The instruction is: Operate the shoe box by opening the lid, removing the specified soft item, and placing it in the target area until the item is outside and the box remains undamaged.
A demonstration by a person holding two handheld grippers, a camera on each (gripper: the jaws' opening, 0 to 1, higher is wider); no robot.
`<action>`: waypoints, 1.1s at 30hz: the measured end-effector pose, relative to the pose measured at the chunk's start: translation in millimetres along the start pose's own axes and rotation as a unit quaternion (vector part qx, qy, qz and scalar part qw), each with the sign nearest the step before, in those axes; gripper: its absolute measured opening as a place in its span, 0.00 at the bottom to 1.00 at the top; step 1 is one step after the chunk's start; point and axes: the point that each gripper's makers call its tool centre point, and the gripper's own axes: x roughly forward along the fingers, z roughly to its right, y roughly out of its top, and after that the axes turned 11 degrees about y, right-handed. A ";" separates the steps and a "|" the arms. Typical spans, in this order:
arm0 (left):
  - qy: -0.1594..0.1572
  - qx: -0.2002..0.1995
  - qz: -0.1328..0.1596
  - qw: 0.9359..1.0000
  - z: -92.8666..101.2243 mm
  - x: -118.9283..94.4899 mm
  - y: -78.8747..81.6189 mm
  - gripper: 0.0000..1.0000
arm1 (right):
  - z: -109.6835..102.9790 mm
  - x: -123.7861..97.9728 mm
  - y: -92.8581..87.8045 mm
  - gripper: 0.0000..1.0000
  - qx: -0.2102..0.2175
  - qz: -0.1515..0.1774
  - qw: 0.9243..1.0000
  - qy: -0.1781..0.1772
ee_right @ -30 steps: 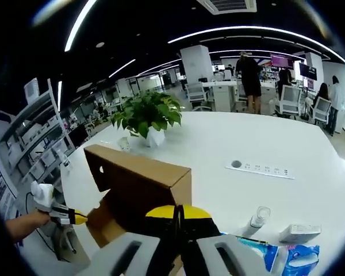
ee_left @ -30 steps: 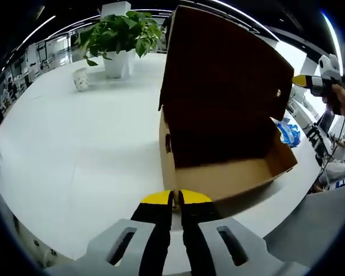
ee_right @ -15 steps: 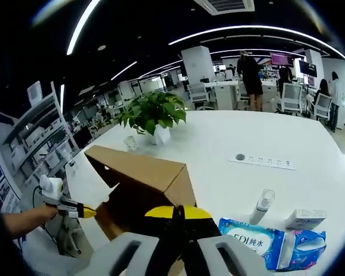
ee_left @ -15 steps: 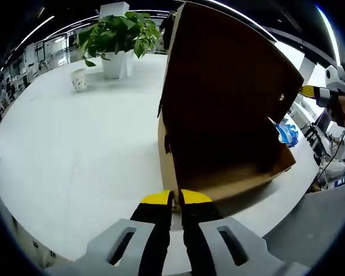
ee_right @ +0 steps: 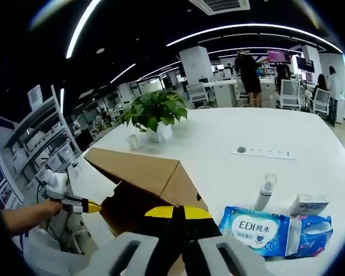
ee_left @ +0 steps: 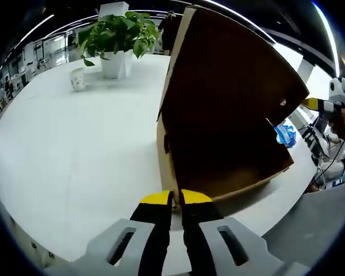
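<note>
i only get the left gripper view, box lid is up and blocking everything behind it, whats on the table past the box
Observer: In the right gripper view a blue wet-wipes pack lies flat on the white table, just past the shoe box.
Operator: anything else near it
Observer: A small clear spray bottle stands upright behind the pack, and a small white carton lies to its right.
Operator: is my right hand-held gripper holding anything
Observer: The right hand-held gripper has its yellow-tipped jaws together at the lid's edge; whether they pinch the cardboard can't be told.
</note>
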 end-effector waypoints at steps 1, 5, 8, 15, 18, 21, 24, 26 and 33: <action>0.000 0.000 0.000 1.000 0.0 -0.1 -0.1 0.03 | -0.1 -0.6 -2.1 0.00 0.001 0.001 1.000 0.000; -0.003 0.001 0.000 1.000 0.5 -0.5 -0.2 0.03 | -2.7 -2.6 -8.0 0.00 0.003 0.002 1.000 0.001; -0.004 0.003 -0.001 1.000 0.4 -0.4 -0.2 0.03 | -3.5 -3.5 -10.7 0.00 0.005 0.003 1.000 0.002; -0.007 0.019 0.004 1.000 1.5 -0.9 0.1 0.04 | -7.5 -6.4 -23.3 0.00 0.010 -0.001 1.000 0.007; -0.008 0.024 0.005 1.000 1.7 -0.9 0.0 0.05 | -8.3 -6.6 -27.0 0.00 0.012 -0.003 1.000 0.009; -0.005 0.031 0.007 0.999 2.4 -1.2 0.6 0.05 | -8.7 -7.1 -31.4 0.00 0.009 -0.006 1.000 0.009; -0.005 0.036 0.011 0.999 3.8 -1.5 1.7 0.05 | -8.6 -6.9 -36.3 0.00 0.008 -0.010 1.000 0.009; -0.005 0.041 0.021 0.999 5.4 -3.5 5.6 0.06 | -9.0 -6.6 -39.7 0.00 0.008 -0.013 1.000 0.010; -0.017 0.049 0.061 0.997 15.8 -14.2 28.4 0.10 | -10.0 -6.6 -46.4 0.00 0.006 -0.017 1.000 0.015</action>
